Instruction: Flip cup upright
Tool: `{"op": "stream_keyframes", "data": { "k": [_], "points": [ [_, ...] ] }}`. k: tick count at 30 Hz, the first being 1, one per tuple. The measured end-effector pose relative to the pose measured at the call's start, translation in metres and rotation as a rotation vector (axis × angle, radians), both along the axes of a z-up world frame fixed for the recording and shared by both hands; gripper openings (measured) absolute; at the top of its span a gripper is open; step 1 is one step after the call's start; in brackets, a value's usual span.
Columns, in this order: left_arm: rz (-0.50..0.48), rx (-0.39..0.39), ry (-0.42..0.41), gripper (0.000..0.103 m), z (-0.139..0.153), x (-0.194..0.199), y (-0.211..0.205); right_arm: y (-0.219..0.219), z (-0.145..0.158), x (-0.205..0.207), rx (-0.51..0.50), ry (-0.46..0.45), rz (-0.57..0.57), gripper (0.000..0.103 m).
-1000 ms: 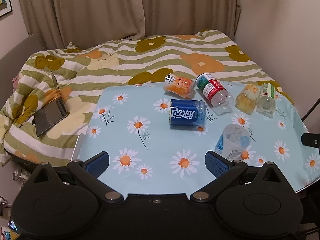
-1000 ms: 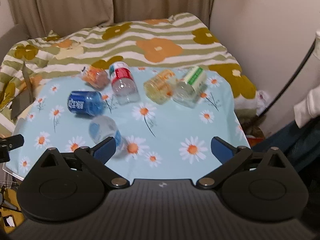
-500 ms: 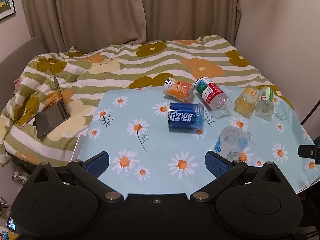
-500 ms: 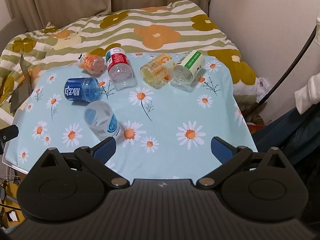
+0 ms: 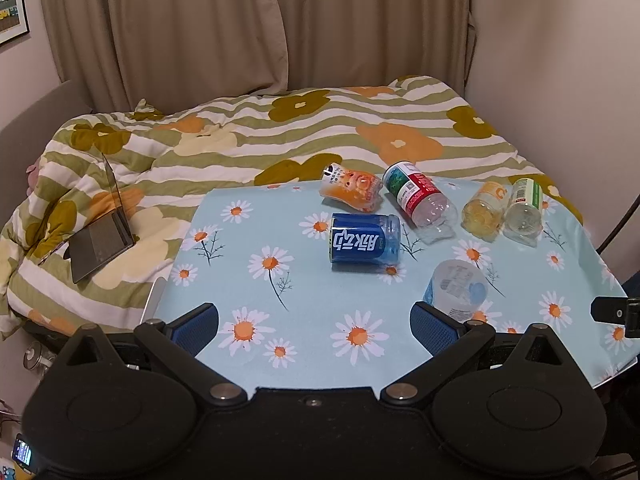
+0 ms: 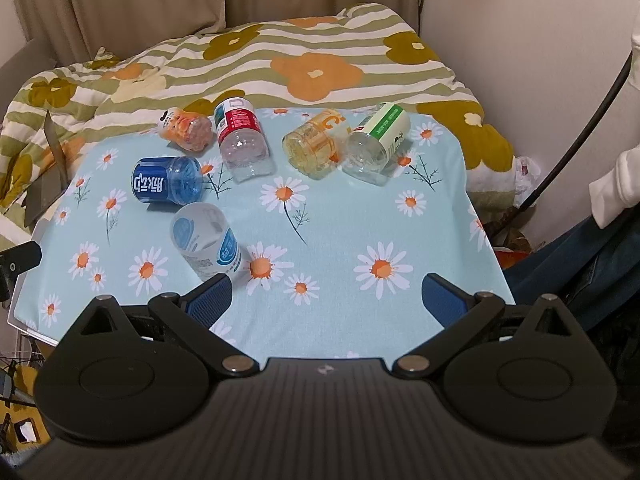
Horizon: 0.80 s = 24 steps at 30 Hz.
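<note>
Six cups [image 6: 206, 242] lie sideways on the worktop [image 6: 440, 216], untouched. Over the last second we have raised both tongs, left [image 5: 314, 322] and right [image 6: 326, 294], each spread apart and empty; approach remains pending.

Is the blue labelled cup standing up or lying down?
Lying down: the blue labelled cup rests on its side on the daisy tablecloth, label text sideways.

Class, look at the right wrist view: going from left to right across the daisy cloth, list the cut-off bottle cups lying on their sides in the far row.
Orange cup → red-labelled cup → yellow cup → green-labelled cup. The blue cup and the pale blue-and-white cup lie nearer, outside that row.
</note>
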<state>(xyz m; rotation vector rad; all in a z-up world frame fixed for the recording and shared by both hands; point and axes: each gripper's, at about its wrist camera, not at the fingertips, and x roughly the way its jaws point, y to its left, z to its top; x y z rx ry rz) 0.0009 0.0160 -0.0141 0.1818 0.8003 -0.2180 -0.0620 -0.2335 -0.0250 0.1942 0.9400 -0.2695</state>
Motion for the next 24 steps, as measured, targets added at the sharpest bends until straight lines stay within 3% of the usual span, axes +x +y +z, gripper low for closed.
{"op": "stream_keyframes", "data": {
  "k": [10,24],
  "points": [
    [-0.009,-0.002,-0.008,0.103,0.0022,-0.0011,-0.0025,0.0019,0.0010,-0.0017,-0.040,0.002,-0.009,0.103],
    [-0.024,0.001,-0.014,0.103,0.0040,-0.0001,-0.0035,0.0012,0.0008,-0.0035,-0.007,0.001,0.004,0.103]
  ]
}}
